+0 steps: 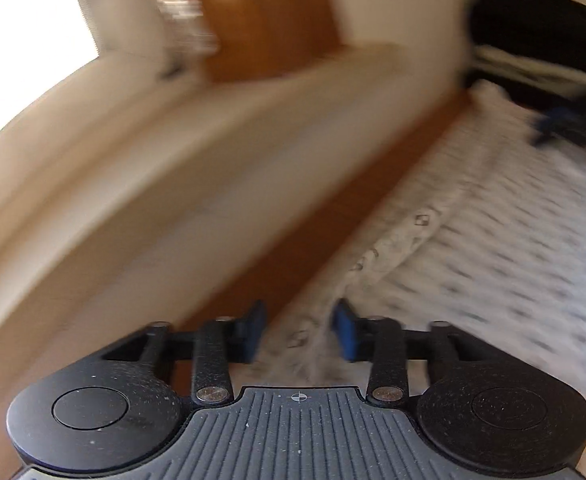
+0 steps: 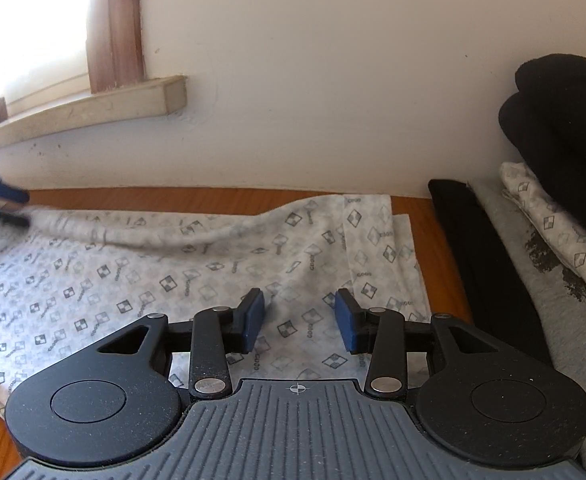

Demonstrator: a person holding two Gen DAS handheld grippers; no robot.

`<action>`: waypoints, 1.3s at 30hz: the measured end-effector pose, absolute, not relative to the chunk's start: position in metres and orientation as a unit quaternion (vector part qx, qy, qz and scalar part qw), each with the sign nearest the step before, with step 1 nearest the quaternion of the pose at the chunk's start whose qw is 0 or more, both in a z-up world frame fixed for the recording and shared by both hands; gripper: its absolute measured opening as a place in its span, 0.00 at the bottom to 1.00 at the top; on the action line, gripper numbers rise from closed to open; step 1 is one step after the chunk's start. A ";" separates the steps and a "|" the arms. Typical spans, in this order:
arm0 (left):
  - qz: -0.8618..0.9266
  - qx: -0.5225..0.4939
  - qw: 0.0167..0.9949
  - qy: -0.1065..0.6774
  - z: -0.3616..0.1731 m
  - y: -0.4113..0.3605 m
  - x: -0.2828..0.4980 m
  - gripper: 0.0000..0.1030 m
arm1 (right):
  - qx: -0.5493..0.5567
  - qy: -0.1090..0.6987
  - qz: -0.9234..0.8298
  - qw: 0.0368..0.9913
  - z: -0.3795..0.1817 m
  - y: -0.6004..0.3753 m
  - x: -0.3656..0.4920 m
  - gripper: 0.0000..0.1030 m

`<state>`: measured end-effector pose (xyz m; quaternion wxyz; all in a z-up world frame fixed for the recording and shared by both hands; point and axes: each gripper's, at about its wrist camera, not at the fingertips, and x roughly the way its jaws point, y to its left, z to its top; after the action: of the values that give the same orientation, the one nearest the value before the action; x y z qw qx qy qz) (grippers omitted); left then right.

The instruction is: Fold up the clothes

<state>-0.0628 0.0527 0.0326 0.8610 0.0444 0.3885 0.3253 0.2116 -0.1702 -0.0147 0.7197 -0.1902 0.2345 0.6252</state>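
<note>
A: From our left wrist view, blurred as it is, the left gripper [image 1: 299, 330] has a bunched ridge of the patterned garment [image 1: 493, 216] running straight up between its blue pads. Whether those pads actually pinch the cloth we cannot tell; the jaws stand fairly narrow. The garment stretches ahead and right of them, along the wooden table edge [image 1: 325, 236].

B: From our right wrist view, the right gripper [image 2: 299, 318] hangs partly open over flat cloth [image 2: 173, 272], gripping nothing. The garment's long axis runs across the jaws, leftward to the left gripper [image 2: 1, 204] at its far end. We judge the right nearer the folded hem.
</note>
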 end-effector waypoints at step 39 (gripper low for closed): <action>0.236 -0.089 0.914 0.317 0.019 0.008 -0.195 0.73 | -0.210 0.239 0.647 0.693 -0.004 -0.210 0.177 0.47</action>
<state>-0.1949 0.0076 0.0187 0.9142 -0.0886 0.3173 0.2362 0.1768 -0.2098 -0.0044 0.6930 -0.2101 0.2394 0.6468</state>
